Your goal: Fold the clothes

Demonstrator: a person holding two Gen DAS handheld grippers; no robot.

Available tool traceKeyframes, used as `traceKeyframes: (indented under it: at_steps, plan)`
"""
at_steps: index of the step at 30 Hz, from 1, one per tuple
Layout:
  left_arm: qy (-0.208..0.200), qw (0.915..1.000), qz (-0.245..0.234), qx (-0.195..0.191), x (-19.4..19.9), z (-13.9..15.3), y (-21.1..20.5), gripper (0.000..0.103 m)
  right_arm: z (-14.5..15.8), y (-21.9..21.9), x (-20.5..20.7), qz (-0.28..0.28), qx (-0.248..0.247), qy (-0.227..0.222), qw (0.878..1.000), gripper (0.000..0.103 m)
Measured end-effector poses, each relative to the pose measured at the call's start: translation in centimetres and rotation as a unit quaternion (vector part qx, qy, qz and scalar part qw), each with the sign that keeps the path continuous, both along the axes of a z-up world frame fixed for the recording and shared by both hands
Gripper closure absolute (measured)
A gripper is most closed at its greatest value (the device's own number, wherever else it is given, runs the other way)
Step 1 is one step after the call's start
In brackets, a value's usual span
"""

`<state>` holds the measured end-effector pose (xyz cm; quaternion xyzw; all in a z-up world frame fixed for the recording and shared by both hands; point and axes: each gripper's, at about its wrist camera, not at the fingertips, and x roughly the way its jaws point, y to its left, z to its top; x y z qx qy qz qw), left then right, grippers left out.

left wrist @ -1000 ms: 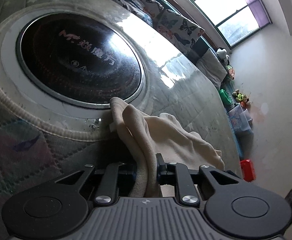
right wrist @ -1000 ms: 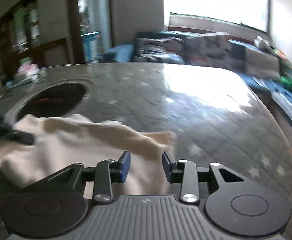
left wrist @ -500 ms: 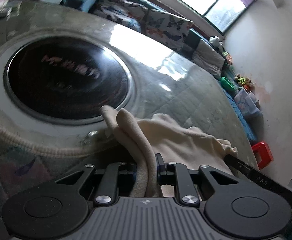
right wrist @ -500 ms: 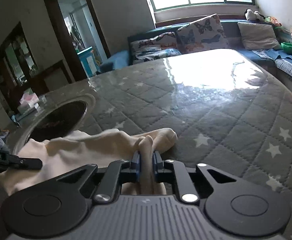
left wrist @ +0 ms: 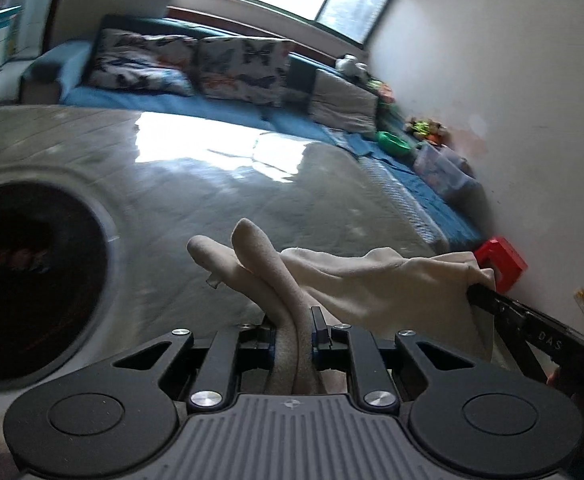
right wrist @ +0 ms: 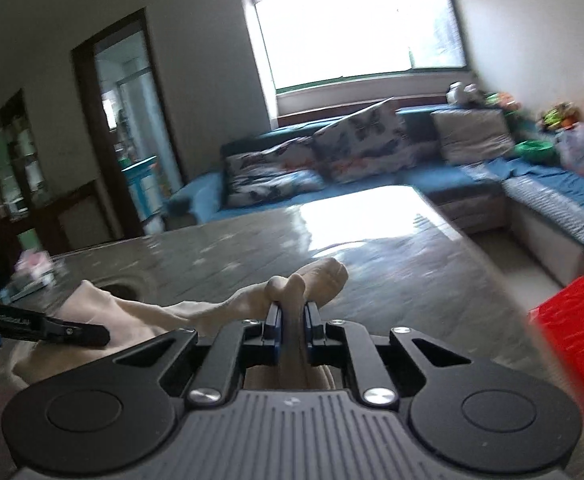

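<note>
A cream garment (left wrist: 355,280) hangs stretched between my two grippers above the grey quilted table (left wrist: 220,200). My left gripper (left wrist: 292,332) is shut on one bunched edge of it. My right gripper (right wrist: 291,326) is shut on the other edge, which sticks out past the fingers (right wrist: 315,280). In the left wrist view the right gripper (left wrist: 531,320) shows at the right, gripping the cloth. In the right wrist view the left gripper (right wrist: 52,326) shows at the left on the garment (right wrist: 164,312).
A round black induction hob (left wrist: 20,280) is set into the table at the left. A blue sofa with butterfly cushions (right wrist: 331,160) runs behind and to the right. A red stool (right wrist: 571,332) stands on the floor at the right.
My right gripper has shut on the garment's edge. Both grippers have lifted and tilted up, raising the garment off the table, so the views now show more of the room.
</note>
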<state>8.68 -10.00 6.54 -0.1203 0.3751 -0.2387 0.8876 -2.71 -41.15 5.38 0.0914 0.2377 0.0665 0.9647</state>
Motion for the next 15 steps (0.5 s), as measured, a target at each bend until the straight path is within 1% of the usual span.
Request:
traceKeyframes:
  at_steps: [4,9,10,12,13,14,15]
  plan:
    - [0.010,0.9997,-0.016,0.018,1.1,-1.3,-2.6,0.087,0.6,-2.3,0.4,-0.035,-0.015,0.000,0.999,0.093]
    - [0.026,0.9982,-0.033,0.044,2.4,-3.2,-5.5,0.086,-1.1,-4.5,1.4,-0.070,-0.018,0.027,0.997,0.093]
    - [0.029,0.9977,-0.036,0.049,2.7,-3.5,-6.1,0.083,-1.5,-5.0,1.6,-0.077,-0.018,0.033,0.996,0.093]
    - [0.035,0.9966,-0.041,0.063,3.1,-4.4,-7.1,0.082,-2.5,-5.7,2.0,-0.089,-0.023,0.049,0.995,0.093]
    - [0.036,0.9960,-0.038,0.073,3.0,-4.8,-7.0,0.077,-3.3,-5.9,2.3,-0.093,-0.030,0.063,0.993,0.093]
    - [0.034,0.9957,-0.036,0.079,3.0,-4.9,-6.8,0.067,-3.6,-6.0,2.4,-0.095,-0.033,0.068,0.993,0.092]
    - [0.029,0.9954,-0.033,0.085,2.9,-4.9,-6.6,0.065,-3.6,-6.0,2.4,-0.095,-0.034,0.069,0.992,0.091]
